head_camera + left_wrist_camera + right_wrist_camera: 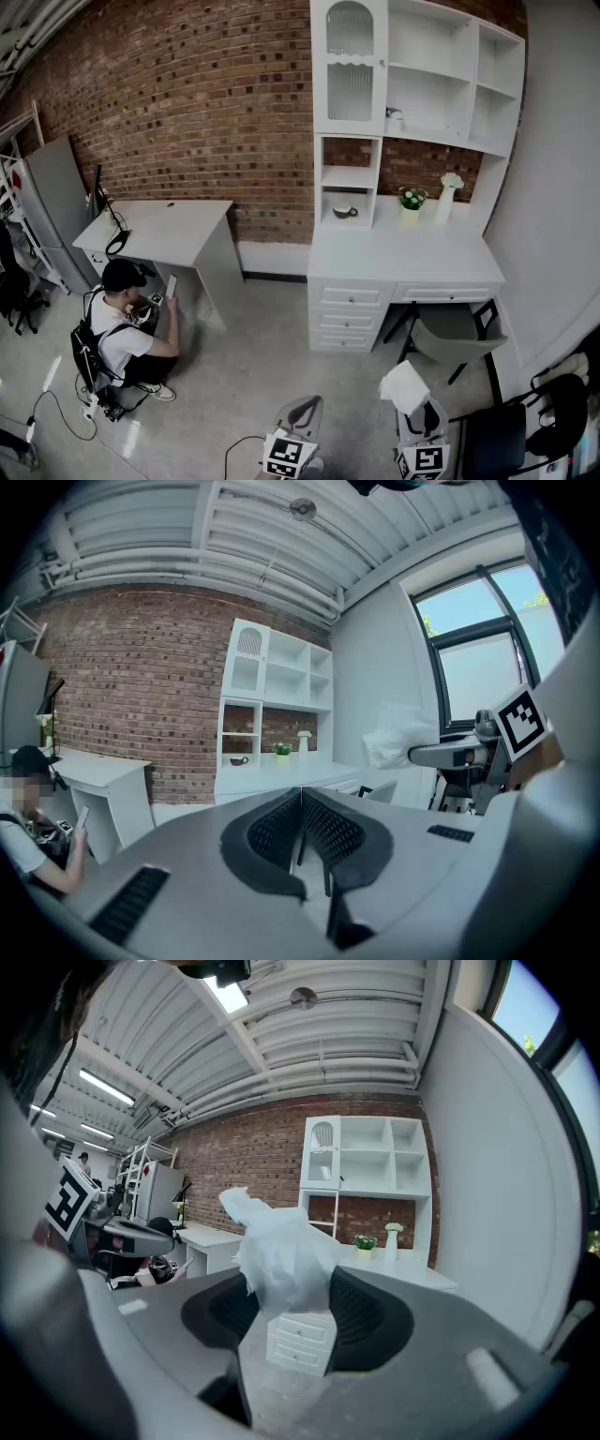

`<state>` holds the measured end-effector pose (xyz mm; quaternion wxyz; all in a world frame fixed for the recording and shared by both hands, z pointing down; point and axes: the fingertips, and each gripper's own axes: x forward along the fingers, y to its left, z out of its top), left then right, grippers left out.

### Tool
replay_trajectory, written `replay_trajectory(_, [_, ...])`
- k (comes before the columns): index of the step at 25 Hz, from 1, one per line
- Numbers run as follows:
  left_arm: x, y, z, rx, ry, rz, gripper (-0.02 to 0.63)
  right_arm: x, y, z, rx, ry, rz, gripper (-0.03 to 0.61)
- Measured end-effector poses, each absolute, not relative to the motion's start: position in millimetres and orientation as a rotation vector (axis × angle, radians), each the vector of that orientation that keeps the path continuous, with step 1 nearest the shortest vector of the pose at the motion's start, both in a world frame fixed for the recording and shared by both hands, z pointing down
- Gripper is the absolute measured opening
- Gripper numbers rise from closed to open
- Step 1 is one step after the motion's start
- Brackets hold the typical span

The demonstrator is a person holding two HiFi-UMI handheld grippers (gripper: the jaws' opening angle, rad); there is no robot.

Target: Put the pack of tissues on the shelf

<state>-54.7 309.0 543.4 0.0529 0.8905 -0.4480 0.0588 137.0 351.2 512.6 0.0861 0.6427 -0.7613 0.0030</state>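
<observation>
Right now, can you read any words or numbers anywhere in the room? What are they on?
No words or numbers can be read.
The marker cubes bear only black-and-white square patterns, not letters.
The tissues show no print.
The phone is too small to read.

Head view: set high, looking forward and steeply down, well back from the shelf unit [417, 84], which is seen whole against the brick wall [187, 84].

Left gripper view: set low, faces the shelf unit from well back, ceiling [234, 536] in frame.

Right gripper view: set low, same facing.

Shared by all three: shelf unit, brick wall, and the seated person [122, 328] left of the shelf unit.
</observation>
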Motion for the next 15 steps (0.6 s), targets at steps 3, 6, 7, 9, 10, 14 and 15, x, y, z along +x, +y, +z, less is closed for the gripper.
replay_trajectory(3, [-52,310,544,2.721,-1.354,0.187,0.011,139,348,513,1.954,-2.263,-0.011,0.218])
replay_trajectory(6, [-55,311,544,2.718,-1.348,0.189,0.011,131,350,512,1.946,-2.282,-0.004,0.218])
replay_trajectory(7, [-55,309,543,2.718,-1.345,0.187,0.011,128,350,512,1.938,-2.288,-0.002,0.218])
replay_trajectory(9, [-54,305,543,2.728,-1.331,0.188,0.011,123,347,509,1.937,-2.299,0.010,0.218])
replay_trajectory(10, [-53,303,543,2.737,-1.322,0.191,0.011,121,346,507,1.944,-2.302,0.013,0.218])
replay_trajectory(14, [-55,290,544,2.764,-1.286,0.192,0.011,120,336,506,1.993,-2.304,0.025,0.227])
replay_trajectory(15, [-56,286,544,2.772,-1.278,0.197,0.011,120,333,508,2.009,-2.292,0.037,0.229])
